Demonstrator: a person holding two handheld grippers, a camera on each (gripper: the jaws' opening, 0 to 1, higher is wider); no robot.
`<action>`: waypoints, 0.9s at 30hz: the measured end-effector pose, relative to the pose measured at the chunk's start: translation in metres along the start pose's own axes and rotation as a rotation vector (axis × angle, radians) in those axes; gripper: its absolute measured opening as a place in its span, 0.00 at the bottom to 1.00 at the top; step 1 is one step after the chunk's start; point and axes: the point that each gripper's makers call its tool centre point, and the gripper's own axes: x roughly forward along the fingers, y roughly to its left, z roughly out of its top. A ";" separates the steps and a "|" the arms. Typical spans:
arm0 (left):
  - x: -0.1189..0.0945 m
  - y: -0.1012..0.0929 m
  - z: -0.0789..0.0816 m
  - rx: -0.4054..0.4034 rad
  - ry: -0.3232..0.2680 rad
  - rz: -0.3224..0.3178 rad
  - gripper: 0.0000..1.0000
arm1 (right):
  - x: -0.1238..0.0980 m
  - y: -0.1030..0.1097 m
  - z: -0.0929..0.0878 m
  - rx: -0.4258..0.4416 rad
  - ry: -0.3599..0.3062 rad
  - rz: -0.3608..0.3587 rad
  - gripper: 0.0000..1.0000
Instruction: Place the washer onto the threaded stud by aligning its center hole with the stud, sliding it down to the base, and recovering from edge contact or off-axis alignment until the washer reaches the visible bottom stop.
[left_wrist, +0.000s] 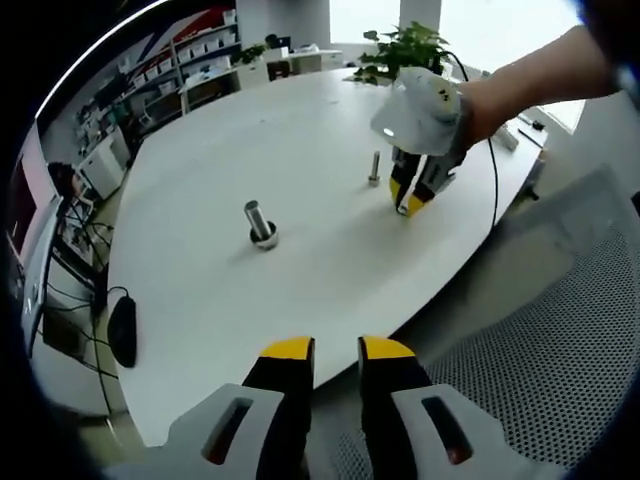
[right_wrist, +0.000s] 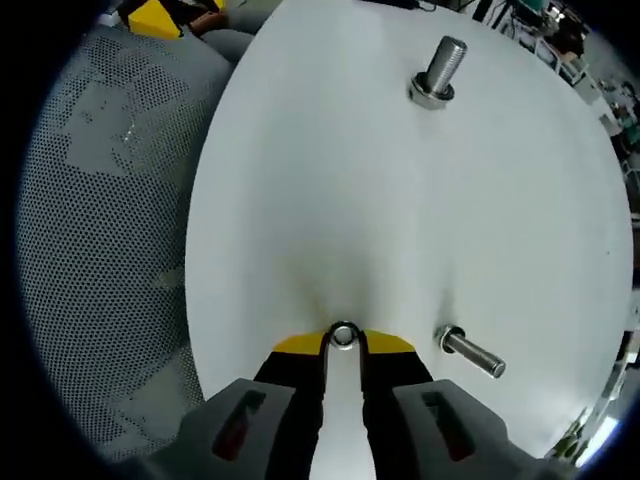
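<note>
In the right gripper view, the right gripper (right_wrist: 343, 340) is pinching the washer (right_wrist: 343, 334) between its yellow tips at the bottom centre of the frame, low over the white table (right_wrist: 330, 180). The jaws are closing on the ring's outer edge, and the centre hole is showing open between them. It looks like a small, thin, stiff metal ring, so I am judging it light and rigid but slick (a hard pinch on so narrow a rim could let it twist or pop out). Holding it by two opposite points of the rim, as here, is keeping the hole free for the stud.

A small threaded stud (right_wrist: 470, 354) is standing just beside the gripper, to the lower right of that frame, with a nut or collar at its base as the likely bottom stop. A larger bolt (right_wrist: 438, 72) with a ring already at its foot is standing well apart, at the upper right.

In the left gripper view, the right gripper (left_wrist: 412, 195) is appearing right of centre, tips down near the small stud (left_wrist: 374, 168), and the larger bolt (left_wrist: 259, 224) is sitting left of centre. The left gripper (left_wrist: 336, 350) is hanging at the bottom centre, off the table's near edge, jaws a little apart and gripping nothing.
</note>
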 end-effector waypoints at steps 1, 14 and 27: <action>0.000 0.000 0.000 -0.002 0.001 0.002 0.15 | 0.000 0.000 0.000 0.008 0.005 0.004 0.14; 0.001 -0.001 -0.003 0.003 0.017 -0.007 0.14 | 0.000 0.002 -0.002 0.027 0.039 -0.019 0.14; -0.001 -0.003 0.006 0.021 -0.022 -0.021 0.15 | -0.004 0.003 -0.006 0.117 -0.148 -0.062 0.14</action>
